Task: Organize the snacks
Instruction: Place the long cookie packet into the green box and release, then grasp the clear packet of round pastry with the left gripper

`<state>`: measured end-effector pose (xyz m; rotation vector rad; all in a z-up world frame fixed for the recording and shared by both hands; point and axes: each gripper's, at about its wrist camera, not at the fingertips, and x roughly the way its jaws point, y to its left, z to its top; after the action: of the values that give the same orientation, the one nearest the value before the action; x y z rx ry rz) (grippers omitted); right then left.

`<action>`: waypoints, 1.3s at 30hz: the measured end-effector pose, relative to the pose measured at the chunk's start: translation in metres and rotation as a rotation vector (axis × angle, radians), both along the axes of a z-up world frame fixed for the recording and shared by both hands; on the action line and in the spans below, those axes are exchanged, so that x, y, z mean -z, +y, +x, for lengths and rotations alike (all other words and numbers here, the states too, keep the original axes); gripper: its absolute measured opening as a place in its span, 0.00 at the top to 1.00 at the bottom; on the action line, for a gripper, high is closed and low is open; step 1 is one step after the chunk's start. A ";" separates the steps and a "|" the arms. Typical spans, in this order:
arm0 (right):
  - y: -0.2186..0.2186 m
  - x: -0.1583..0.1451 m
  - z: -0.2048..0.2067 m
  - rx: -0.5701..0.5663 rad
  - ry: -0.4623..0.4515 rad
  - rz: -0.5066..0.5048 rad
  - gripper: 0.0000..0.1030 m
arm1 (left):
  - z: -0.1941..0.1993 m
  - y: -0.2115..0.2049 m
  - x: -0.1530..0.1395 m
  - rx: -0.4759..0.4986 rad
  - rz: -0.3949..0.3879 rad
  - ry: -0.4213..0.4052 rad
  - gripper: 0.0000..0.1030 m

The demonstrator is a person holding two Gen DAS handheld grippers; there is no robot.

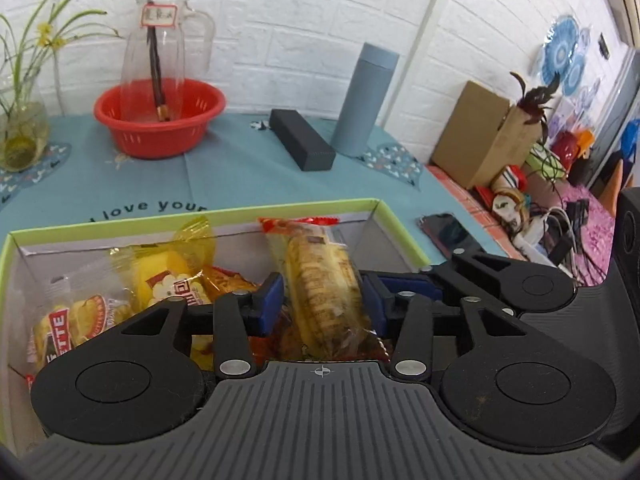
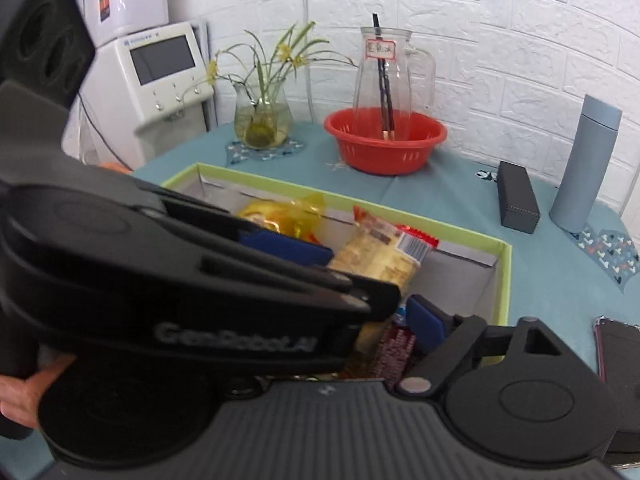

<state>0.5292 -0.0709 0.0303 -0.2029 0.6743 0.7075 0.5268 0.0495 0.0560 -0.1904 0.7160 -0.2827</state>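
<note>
Black plastic arms of the left tool [image 1: 324,306] stand parted, their blue pads [image 1: 273,300] just beside a clear-wrapped pack of golden layered biscuits with a red end seal [image 1: 316,268]. The pack stands on end between them, inside a green-rimmed cardboard box with grey inner walls [image 1: 396,232]. The right tool [image 1: 416,285] sits close alongside at the box's right wall, spread wide with nothing seen in its gap. A person's hand [image 2: 24,388] grips the left handle. Other snacks lie in the box: a yellow-wrapped cake [image 1: 172,276] and a red-labelled pack of pastries [image 1: 80,320]. A dark phone [image 1: 448,232] lies just right of the box on the teal-clothed desk [image 1: 240,168]. Farther back are a black oblong case [image 1: 302,144] and a tall blue-grey flask [image 1: 364,100]. A clear glass jug [image 1: 160,52] stands in a red plastic basket [image 1: 160,124]. A glass vase of yellow-flowered stems [image 1: 22,128] stands near the white brick wall [image 1: 320,8].
</note>
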 end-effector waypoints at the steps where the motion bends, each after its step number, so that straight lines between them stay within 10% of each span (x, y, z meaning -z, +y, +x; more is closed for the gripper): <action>1: -0.001 0.001 -0.002 0.000 -0.001 0.004 0.12 | -0.002 0.000 0.000 -0.003 0.002 -0.012 0.62; 10: -0.038 -0.030 -0.070 0.061 -0.169 0.042 0.10 | -0.083 0.015 -0.042 -0.046 -0.076 -0.153 0.27; 17: -0.110 0.001 -0.173 0.196 -0.088 0.104 0.10 | -0.171 0.003 -0.016 0.024 -0.177 -0.116 0.27; 25: -0.128 0.049 -0.226 0.258 0.049 0.077 0.10 | -0.195 -0.067 0.045 0.177 -0.210 0.128 0.41; 32: -0.096 0.055 -0.234 0.145 0.027 0.006 0.10 | -0.195 -0.080 0.060 0.201 -0.177 0.188 0.76; 39: -0.057 0.055 -0.252 0.040 0.026 0.014 0.10 | -0.228 -0.038 0.060 0.104 -0.170 0.185 0.76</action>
<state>0.2769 -0.1278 -0.0248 -0.1668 0.6961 0.6774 0.2985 0.0114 -0.0036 -0.3448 0.8870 -0.4298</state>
